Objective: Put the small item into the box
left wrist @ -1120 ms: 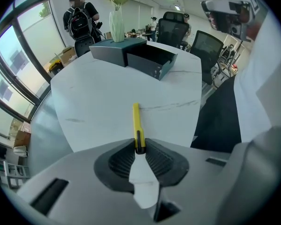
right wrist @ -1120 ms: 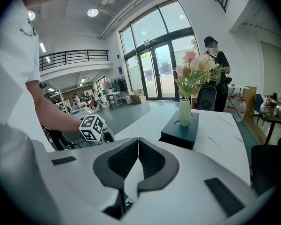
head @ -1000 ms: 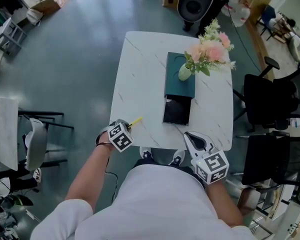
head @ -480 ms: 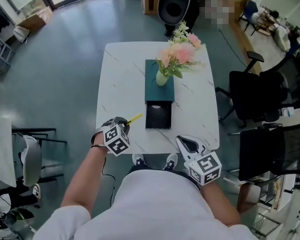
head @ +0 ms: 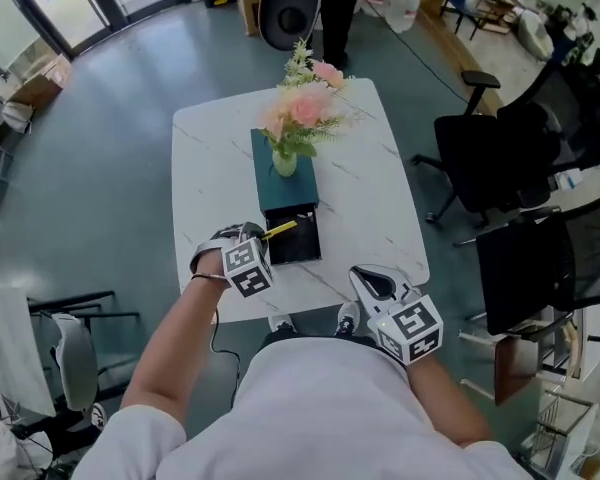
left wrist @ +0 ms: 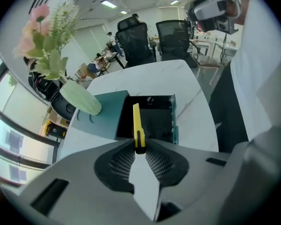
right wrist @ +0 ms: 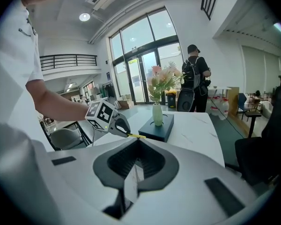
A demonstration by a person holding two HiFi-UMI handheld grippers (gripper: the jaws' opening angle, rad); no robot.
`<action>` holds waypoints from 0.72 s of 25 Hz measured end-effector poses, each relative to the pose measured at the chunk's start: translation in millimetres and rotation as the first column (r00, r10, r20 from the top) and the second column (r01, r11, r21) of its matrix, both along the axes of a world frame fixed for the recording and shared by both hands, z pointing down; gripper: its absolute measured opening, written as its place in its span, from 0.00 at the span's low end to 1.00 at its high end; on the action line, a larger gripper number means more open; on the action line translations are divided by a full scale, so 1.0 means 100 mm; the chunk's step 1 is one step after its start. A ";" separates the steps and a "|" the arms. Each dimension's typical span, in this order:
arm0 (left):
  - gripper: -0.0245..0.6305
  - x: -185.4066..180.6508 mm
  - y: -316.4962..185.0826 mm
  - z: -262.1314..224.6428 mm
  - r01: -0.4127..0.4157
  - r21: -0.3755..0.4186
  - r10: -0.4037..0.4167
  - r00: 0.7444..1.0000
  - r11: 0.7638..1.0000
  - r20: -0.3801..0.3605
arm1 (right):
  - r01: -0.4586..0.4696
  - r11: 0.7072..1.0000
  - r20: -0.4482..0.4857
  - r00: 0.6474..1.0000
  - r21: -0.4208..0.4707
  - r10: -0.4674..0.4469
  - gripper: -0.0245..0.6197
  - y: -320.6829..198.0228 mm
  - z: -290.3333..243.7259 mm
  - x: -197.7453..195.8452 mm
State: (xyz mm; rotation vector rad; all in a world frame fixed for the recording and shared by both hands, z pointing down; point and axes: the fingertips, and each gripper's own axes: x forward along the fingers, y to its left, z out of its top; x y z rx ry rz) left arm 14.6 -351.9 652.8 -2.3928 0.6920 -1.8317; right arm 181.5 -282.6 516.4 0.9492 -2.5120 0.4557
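A small yellow stick-shaped item (left wrist: 136,123) is clamped at its near end by my left gripper (left wrist: 139,146). It juts out over the open black box (left wrist: 154,121), whose walls are teal. In the head view the left gripper (head: 263,236) hangs at the box's (head: 298,248) left edge, with the yellow item (head: 280,230) pointing across the opening. My right gripper (head: 372,286) hovers off the table's near right corner, shut and empty. In the right gripper view its jaws (right wrist: 138,142) meet, and the left gripper (right wrist: 118,125) shows ahead of them.
A teal lid (head: 280,183) lies behind the box, bearing a pale green vase (head: 285,161) of pink flowers. The white marble table (head: 370,208) is otherwise bare. Black office chairs (head: 500,158) stand to the right, and a person with a backpack (right wrist: 196,78) stands beyond the table.
My left gripper has carried the yellow item rightwards and up from the table's near left part to above the open box, rolling as it went. The right gripper has shifted slightly.
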 end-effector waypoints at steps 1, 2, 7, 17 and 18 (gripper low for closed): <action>0.16 0.02 -0.04 0.03 -0.028 0.004 0.028 0.999 1.000 0.024 | -0.010 1.000 0.001 1.000 0.000 0.010 0.06 -0.01 0.00 0.03; 0.16 0.04 -0.09 0.06 -0.057 0.008 0.057 0.997 0.998 0.048 | -0.019 1.000 0.002 1.000 -0.001 0.019 0.06 -0.02 0.01 0.06; 0.16 0.19 -0.26 0.15 -0.210 -0.001 0.208 0.968 0.978 0.139 | -0.062 0.998 0.004 0.998 -0.004 0.062 0.06 -0.05 -0.01 0.17; 0.16 0.43 -0.37 0.34 -0.333 -0.054 0.337 0.927 0.942 0.163 | -0.134 0.991 -0.001 0.991 -0.023 0.134 0.06 -0.03 0.02 0.35; 0.16 0.44 -0.37 0.36 -0.342 -0.053 0.346 0.923 0.938 0.167 | -0.137 0.990 -0.002 0.991 -0.023 0.137 0.06 -0.03 0.02 0.36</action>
